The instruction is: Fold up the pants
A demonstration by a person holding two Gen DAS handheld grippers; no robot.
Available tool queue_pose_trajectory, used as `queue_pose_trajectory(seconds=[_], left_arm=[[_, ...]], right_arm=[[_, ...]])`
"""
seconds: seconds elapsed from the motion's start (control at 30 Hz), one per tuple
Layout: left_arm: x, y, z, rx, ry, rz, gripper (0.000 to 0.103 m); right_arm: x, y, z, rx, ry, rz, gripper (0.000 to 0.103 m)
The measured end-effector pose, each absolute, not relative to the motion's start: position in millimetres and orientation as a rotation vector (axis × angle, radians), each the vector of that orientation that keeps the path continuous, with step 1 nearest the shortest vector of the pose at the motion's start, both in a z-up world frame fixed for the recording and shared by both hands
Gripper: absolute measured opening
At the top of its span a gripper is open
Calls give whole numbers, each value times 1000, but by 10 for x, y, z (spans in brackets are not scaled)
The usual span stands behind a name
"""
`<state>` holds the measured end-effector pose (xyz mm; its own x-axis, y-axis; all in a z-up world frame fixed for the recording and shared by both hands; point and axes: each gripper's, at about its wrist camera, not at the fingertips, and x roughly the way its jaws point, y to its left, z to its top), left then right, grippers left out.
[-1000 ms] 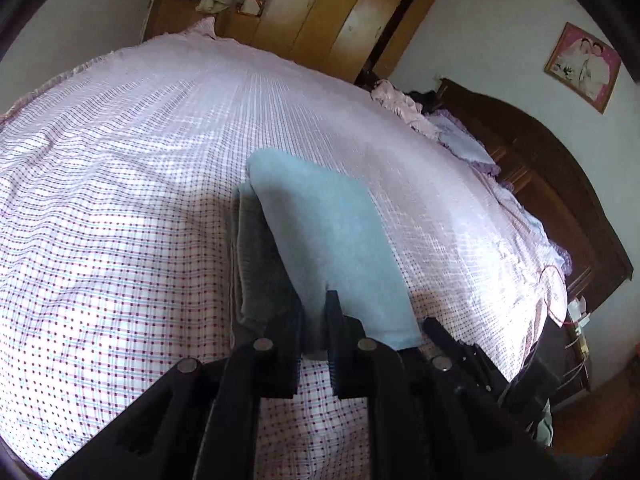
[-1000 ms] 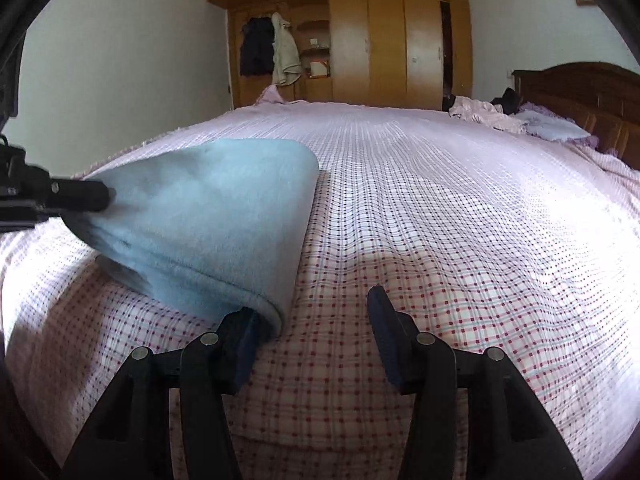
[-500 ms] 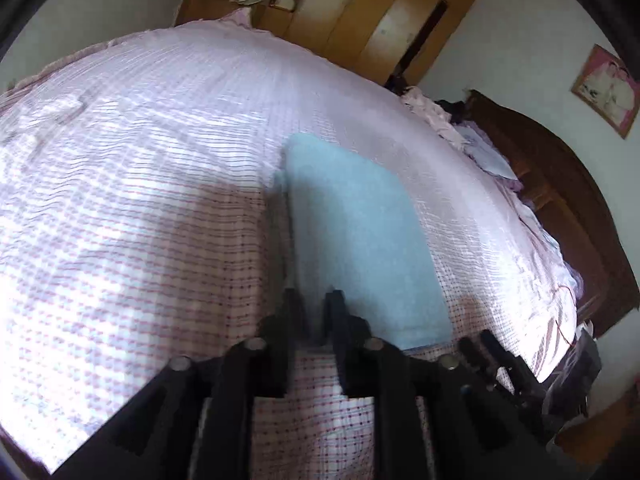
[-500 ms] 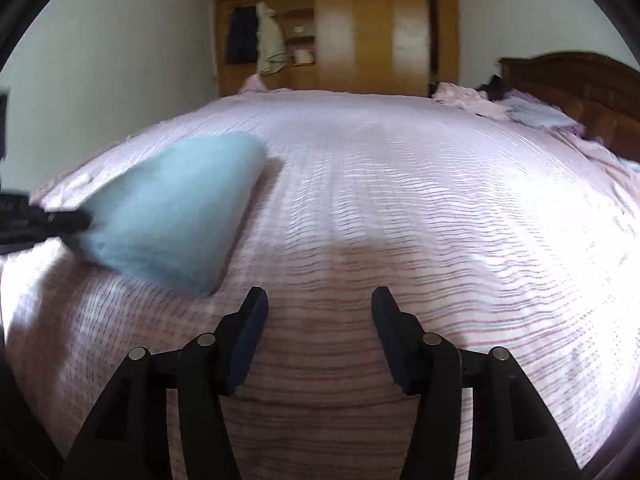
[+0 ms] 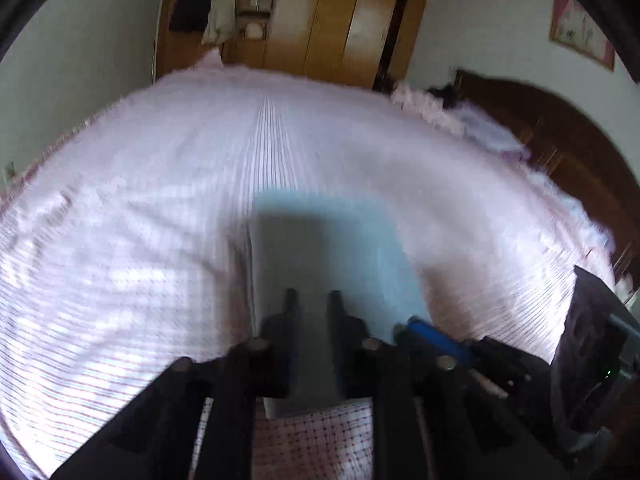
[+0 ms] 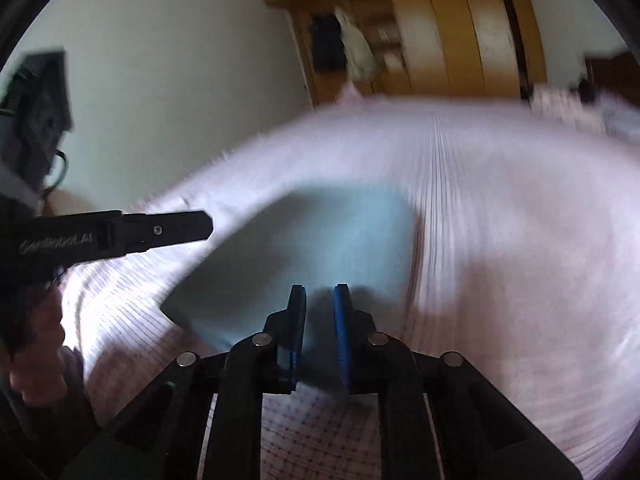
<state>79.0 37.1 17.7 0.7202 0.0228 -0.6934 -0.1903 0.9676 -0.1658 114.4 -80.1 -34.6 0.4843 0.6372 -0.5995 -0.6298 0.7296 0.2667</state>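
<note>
The light blue pants [image 5: 340,240] lie folded into a thick rectangle on the pink checked bedspread [image 5: 160,200], near its front edge. My left gripper [image 5: 312,296] hovers over the near half of the pants, its jaws closing to a narrow slit with no cloth pinched. In the right wrist view the pants [image 6: 320,232] lie straight ahead. My right gripper [image 6: 320,290] hangs above their near edge, its blue-padded jaws closing and almost together with nothing between them. The left gripper [image 6: 168,232] also reaches in from the left there. Both views are blurred by motion.
A wooden wardrobe [image 5: 340,20] with hanging clothes stands behind the bed. The dark headboard [image 5: 560,140] and rumpled bedding [image 5: 480,120] are at the right. A dark box [image 5: 592,340] stands off the bed's right corner. A hand [image 6: 36,360] holds the left gripper's handle.
The left gripper let go of the pants' near edge, opened briefly and narrowed again. The right jaws went from wide apart to almost together. Both cameras swung, so the pants now lie straight ahead.
</note>
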Motion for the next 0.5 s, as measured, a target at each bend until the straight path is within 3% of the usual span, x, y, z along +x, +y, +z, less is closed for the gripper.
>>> queue_pose_trajectory(seconds=[0.1, 0.33, 0.5], left_arm=[[876, 366, -59, -245, 837, 139, 5], [1076, 338, 381, -218, 745, 151, 5], [1386, 532, -147, -269, 862, 160, 5]], right_arm=[[1196, -868, -277, 59, 734, 796, 3], [1701, -935, -6, 157, 702, 791, 3], [1940, -853, -397, 151, 798, 772, 2]])
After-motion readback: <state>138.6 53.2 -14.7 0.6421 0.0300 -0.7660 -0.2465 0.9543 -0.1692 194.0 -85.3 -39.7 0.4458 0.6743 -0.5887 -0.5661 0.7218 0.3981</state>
